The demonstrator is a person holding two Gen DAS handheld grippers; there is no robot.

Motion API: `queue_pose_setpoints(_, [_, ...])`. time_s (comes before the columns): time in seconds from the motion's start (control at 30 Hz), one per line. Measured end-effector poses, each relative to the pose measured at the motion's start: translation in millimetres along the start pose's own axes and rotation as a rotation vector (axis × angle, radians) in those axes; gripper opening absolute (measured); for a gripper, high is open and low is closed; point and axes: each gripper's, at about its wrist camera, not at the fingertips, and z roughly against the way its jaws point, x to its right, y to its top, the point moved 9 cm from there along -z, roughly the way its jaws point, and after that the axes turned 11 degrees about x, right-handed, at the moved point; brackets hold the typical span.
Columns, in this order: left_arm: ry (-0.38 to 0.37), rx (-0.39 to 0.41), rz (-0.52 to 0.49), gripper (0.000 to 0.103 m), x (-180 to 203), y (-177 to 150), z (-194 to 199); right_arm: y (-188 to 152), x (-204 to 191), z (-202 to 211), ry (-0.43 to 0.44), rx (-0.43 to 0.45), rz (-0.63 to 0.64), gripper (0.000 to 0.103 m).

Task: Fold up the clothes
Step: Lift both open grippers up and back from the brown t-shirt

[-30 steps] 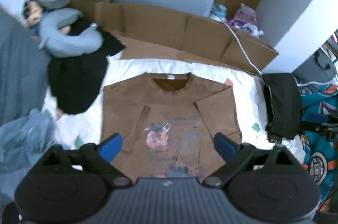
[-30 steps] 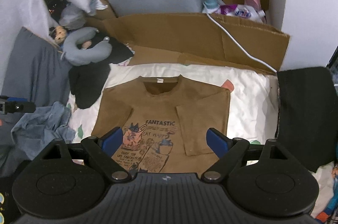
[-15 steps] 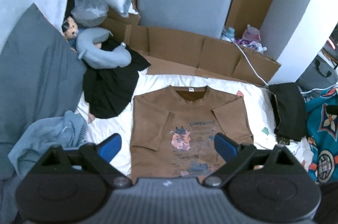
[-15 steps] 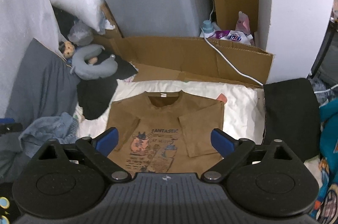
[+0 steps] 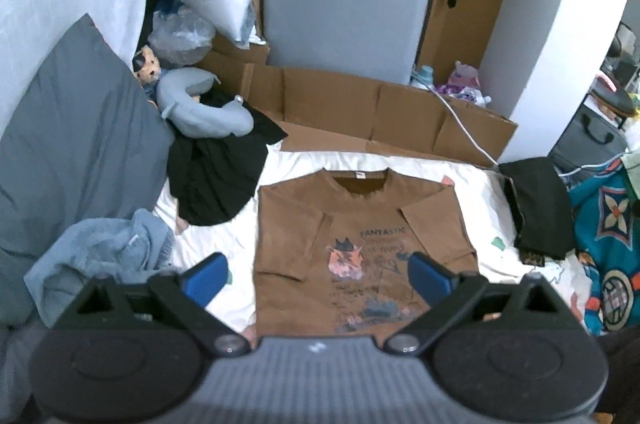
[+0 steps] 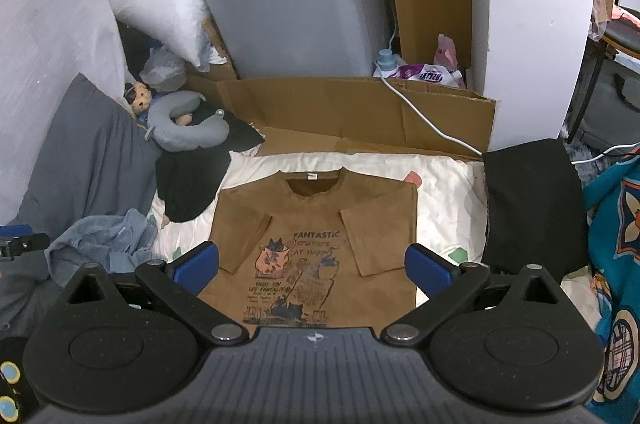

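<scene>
Both grippers have pulled back and up from the shirt (image 6: 316, 236), so more of the room shows now. It lies flat on the white sheet (image 6: 444, 192), both sleeves folded in; the body fold is left. Left gripper (image 5: 318, 278) and right gripper (image 6: 312, 270) gape wide, empty. One shirt, two grippers.

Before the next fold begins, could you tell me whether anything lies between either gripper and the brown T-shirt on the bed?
Nothing visible does. The brown T-shirt lies flat on the white sheet, both sleeves folded in, nothing on top. The left gripper and right gripper hang open above its lower part. The black garment and blue clothes lie off to the side.
</scene>
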Motion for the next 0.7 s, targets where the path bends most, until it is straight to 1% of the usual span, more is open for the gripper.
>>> queue_pose_setpoints(0.17, [0.026,-0.01,0.077,0.098,-5.2,-26.4,-3.4,-23.7,1.6,4.1,0.01,-0.025,-0.041,0.102])
queue_pose_setpoints(0.23, [0.057,0.002,0.06,0.098,-6.1,-36.8,-6.6,-33.1,3.2,3.1,0.009,-0.031,-0.046,0.102])
queue_pose_setpoints(0.4, [0.13,-0.024,0.075,0.098,-12.1,-61.8,-13.6,-61.2,13.1,-0.6,-0.003,-0.063,-0.069,0.102])
queue_pose_setpoints(0.5, [0.122,-0.062,0.105,0.098,-13.5,-77.5,-18.3,-78.3,20.2,-4.3,-0.018,-0.078,-0.07,0.102])
queue_pose_setpoints(0.63, [0.143,-0.094,0.094,0.098,-14.5,-96.4,-22.3,-106.5,27.5,-10.2,-0.033,-0.113,-0.068,0.102])
queue_pose_setpoints(0.7, [0.132,-0.112,0.118,0.098,-13.7,-104.4,-23.7,-118.6,30.7,-12.7,-0.038,-0.132,-0.07,0.102])
